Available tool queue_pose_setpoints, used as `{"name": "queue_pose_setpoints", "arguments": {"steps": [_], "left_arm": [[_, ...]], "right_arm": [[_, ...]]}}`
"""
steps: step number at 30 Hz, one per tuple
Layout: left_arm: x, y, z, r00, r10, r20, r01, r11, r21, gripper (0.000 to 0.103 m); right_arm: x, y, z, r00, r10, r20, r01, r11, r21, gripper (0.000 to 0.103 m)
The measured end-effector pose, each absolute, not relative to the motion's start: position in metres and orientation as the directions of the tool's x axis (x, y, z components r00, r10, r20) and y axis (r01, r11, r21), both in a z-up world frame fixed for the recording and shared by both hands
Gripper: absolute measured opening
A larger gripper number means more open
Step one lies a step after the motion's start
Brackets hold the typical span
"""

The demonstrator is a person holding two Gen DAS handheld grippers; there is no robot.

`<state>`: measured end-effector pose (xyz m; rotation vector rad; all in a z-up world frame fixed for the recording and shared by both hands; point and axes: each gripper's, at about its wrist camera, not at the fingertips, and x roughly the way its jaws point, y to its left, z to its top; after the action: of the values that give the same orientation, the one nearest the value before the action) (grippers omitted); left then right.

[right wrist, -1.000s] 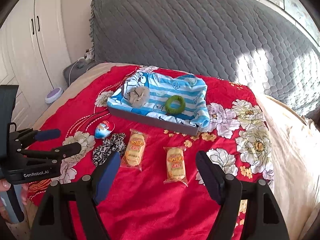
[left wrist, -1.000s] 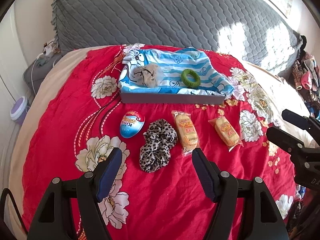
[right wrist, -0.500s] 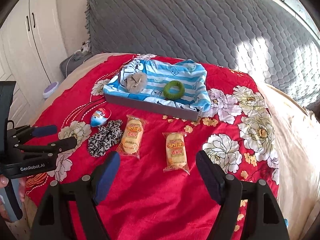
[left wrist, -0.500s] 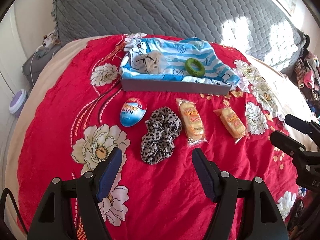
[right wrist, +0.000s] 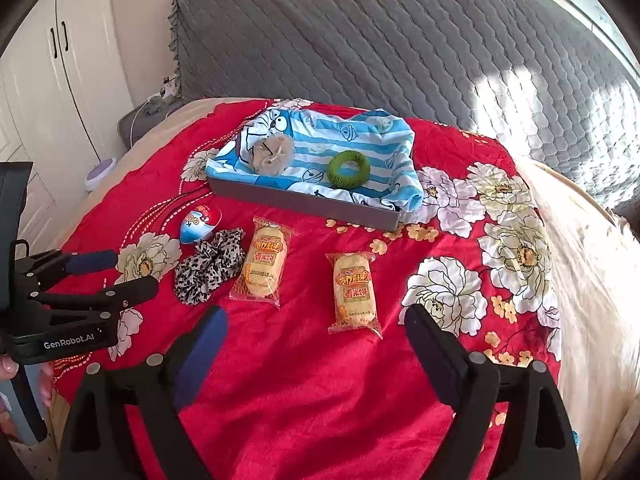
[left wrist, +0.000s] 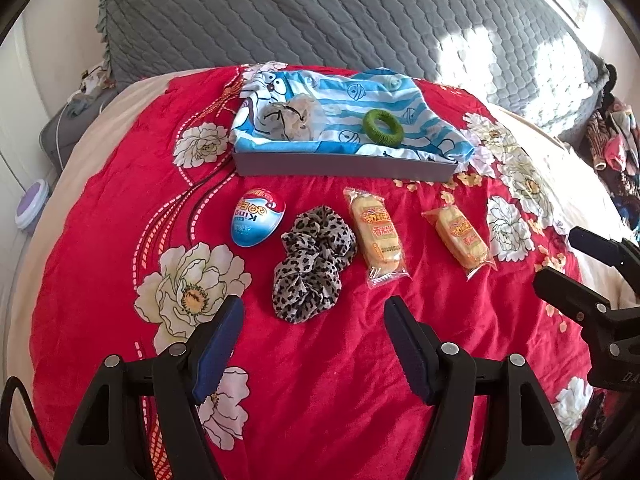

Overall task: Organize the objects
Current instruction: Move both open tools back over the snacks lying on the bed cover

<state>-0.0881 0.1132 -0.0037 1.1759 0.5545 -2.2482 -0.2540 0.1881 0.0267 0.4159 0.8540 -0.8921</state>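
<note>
Both claws hover over the bed's red floral blanket (left wrist: 320,380) with their jaws spread wide and nothing between them: the left claw (left wrist: 314,320) sits low in front of the leopard-print scrunchie (left wrist: 314,264), and the right claw (right wrist: 316,332) faces the right-hand snack cake packet (right wrist: 354,292). The loose items lie in a row across the blanket: a blue-and-white egg-shaped toy (left wrist: 258,218) at the left, the scrunchie just beside it, then the left-hand snack cake packet (left wrist: 378,236) touching the scrunchie's edge, with the other packet set apart further right. Behind the row stands a shallow grey box (left wrist: 344,166) lined with a blue striped cartoon cloth (left wrist: 344,100), which holds a green ring (left wrist: 383,127) and a greyish bundle (left wrist: 290,122) (what it is I cannot tell). A quilted grey headboard (right wrist: 400,40) rises behind.
</note>
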Motion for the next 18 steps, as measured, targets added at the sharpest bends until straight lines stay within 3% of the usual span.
{"name": "queue_pose_setpoints", "arguments": {"steps": [8,12,18], "left_arm": [[-0.089,0.113,-0.006,-0.474,-0.263,-0.840,0.627,-0.771,-0.112,0.074],[-0.089,0.112,-0.007,-0.475,-0.259,-0.841,0.627,-0.770,-0.117,0.074],[-0.090,0.112,-0.009,-0.472,-0.254,-0.844,0.628,-0.769,-0.120,0.074]], "right_arm": [[-0.257,0.188,0.030,0.362,-0.515,-0.777,0.813,0.582,-0.007,0.090],[-0.260,0.185,0.029,0.384,-0.497,-0.778,0.814,0.581,0.031,0.102],[-0.267,0.178,0.028,0.434,-0.449,-0.781,0.818,0.559,0.134,0.102]]}}
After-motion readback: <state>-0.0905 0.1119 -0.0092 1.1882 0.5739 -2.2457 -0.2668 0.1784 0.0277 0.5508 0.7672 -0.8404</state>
